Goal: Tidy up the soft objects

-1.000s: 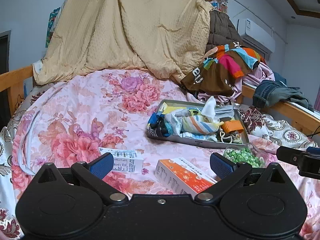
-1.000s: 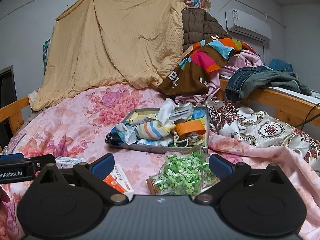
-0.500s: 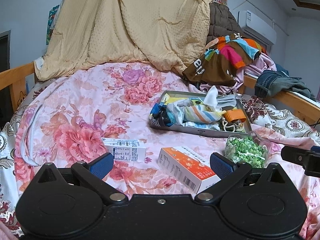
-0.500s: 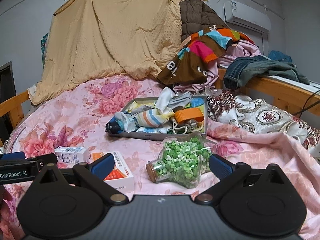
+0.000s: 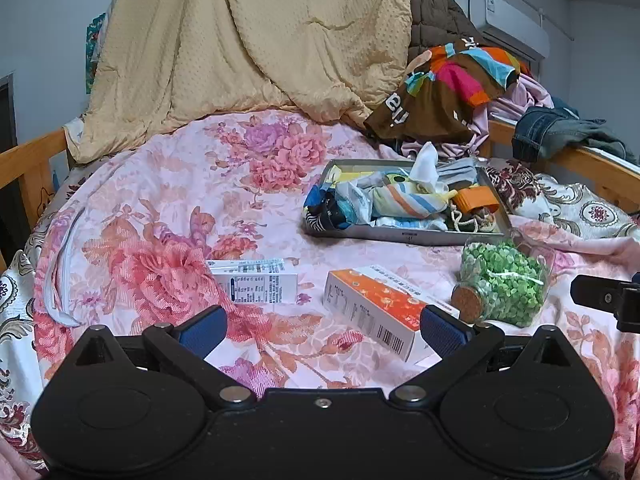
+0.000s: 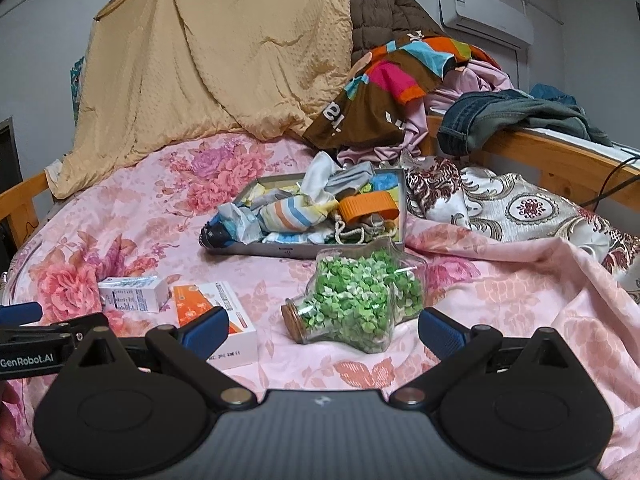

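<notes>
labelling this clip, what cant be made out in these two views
- Lower layers in the tray: both views, buried under heaped cloths.
- Print on the white box and orange box: too small.
- Right gripper in the left view: cut by the edge.

A matt grey metal tray (image 5: 404, 236) of crumpled cloth pieces (image 5: 404, 200) sits on a soft floral cotton bedsheet (image 5: 160, 208) beside a clear glass jar (image 6: 356, 300) with a cork stopper. Two glossy cardboard boxes (image 5: 372, 308) lie near matt black plastic hand-held grippers, under a dimpled tan blanket (image 5: 256, 40) and bare wooden rails (image 6: 560, 160).
</notes>
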Available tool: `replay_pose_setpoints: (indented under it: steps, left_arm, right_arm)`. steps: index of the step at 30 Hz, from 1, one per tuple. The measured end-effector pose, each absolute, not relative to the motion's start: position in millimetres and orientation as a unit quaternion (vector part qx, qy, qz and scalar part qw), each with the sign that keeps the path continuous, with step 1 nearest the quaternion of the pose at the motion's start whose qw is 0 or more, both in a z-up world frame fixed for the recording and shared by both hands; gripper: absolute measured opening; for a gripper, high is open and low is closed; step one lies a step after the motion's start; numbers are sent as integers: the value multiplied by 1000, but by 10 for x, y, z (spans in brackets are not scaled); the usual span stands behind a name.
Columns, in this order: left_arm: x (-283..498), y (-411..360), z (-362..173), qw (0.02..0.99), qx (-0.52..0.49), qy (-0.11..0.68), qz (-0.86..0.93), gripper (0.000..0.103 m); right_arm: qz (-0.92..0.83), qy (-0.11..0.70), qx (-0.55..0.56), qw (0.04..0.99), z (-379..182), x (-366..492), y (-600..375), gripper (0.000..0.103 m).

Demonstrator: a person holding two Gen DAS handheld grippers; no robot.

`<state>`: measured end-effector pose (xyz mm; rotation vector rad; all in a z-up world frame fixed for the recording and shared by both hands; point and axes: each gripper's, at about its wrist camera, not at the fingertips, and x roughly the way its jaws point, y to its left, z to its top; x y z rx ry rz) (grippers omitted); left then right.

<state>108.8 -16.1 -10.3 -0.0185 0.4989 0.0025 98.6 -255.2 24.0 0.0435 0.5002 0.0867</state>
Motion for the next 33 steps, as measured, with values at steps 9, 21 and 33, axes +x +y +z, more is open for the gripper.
replay_pose_setpoints:
  steps: [9, 21, 33]
  left_arm:
    - [1096, -160, -137, 967, -5, 256, 5, 102]
    - [1102, -164, -150, 965, -4, 263, 10, 102]
    - [1104, -164, -160, 964, -2, 264, 10, 102]
  right_arm:
    - [46, 278, 25, 959, 109, 1045, -2519, 103]
    - [43, 302, 32, 952, 35, 1094, -2515, 103]
    - [43, 306, 30, 951, 28, 1099, -2502, 103]
